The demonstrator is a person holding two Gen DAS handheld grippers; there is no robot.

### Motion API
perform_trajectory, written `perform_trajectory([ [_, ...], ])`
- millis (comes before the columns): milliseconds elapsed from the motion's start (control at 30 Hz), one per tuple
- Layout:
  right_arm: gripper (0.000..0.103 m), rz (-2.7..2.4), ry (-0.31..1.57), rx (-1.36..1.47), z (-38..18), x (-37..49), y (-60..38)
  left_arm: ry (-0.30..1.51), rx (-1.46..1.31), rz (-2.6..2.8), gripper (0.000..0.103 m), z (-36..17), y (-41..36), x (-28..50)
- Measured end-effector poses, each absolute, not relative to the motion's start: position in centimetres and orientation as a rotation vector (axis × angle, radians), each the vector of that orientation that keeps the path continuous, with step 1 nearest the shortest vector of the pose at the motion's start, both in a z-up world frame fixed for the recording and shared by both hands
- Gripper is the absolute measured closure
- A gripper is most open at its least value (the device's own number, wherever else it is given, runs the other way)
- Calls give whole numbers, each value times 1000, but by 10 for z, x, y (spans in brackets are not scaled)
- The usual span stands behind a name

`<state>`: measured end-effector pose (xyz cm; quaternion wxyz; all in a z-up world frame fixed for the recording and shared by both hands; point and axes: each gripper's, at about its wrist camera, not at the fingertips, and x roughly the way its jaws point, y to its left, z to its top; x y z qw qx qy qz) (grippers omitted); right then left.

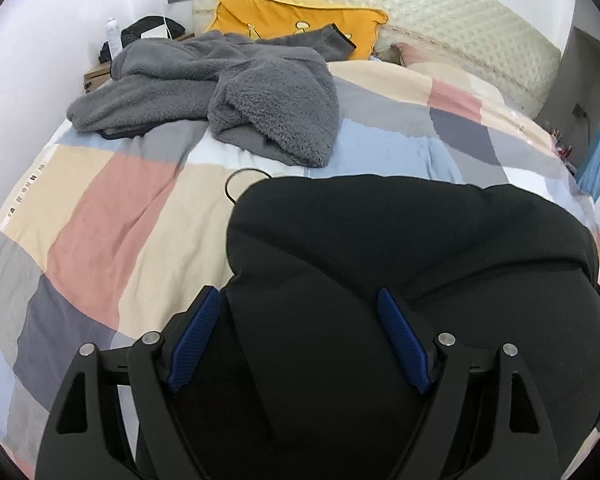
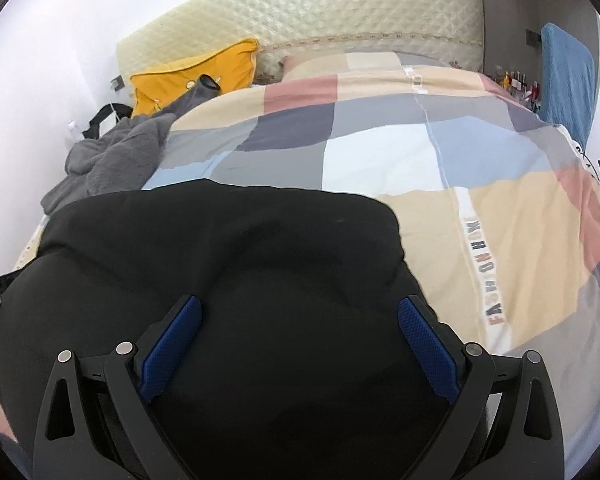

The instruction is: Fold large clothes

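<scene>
- A black garment (image 1: pixel 400 248) lies bunched on the patchwork duvet (image 1: pixel 112 216), filling the lower centre of both views.
- The left gripper (image 1: pixel 298 304) and right gripper (image 2: pixel 300 312) each have their 2 blue pads spread apart over it.
- A grey fleece (image 1: pixel 236 88) sits upper left, a yellow pillow (image 1: pixel 292 20) behind it.

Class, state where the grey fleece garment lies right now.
The grey fleece garment lies crumpled on the bed's far left side, just before the yellow pillow, beyond the black garment.
</scene>
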<state>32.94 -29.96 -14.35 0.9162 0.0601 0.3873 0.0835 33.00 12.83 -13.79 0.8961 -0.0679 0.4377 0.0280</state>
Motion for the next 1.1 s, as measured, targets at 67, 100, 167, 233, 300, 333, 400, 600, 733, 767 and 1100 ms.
perform_trajectory([
  [67, 4, 175, 787, 119, -133, 317, -301, 886, -122, 67, 21, -130, 125, 324],
  [100, 4, 175, 774, 116, -127, 310, -301, 876, -118, 67, 21, -126, 124, 321],
  [167, 4, 182, 739, 117, -110, 295, -300, 849, -102, 64, 21, -117, 119, 308],
  [233, 3, 187, 717, 112, -92, 280, -298, 836, -94, 55, 20, -110, 115, 292],
  [300, 2, 191, 692, 111, -74, 266, -297, 829, -126, 26, 20, -101, 111, 279],
  [333, 1, 203, 660, 122, -61, 252, -297, 823, -147, 7, 20, -92, 108, 272],
  [400, 1, 231, 596, 134, -39, 228, -297, 805, -171, -23, 20, -74, 100, 264],
  [600, 0, 227, 438, 102, 22, 167, -289, 729, -144, -105, 15, -19, 63, 224],
  [733, 0, 228, 351, 86, 51, 135, -284, 674, -148, -161, 14, 12, 48, 195],
  [767, 0, 230, 327, 82, 58, 125, -281, 650, -160, -180, 14, 21, 46, 187],
  [1100, 0, 280, 184, 49, 97, 55, -258, 536, -126, -229, 0, 73, 27, 122],
])
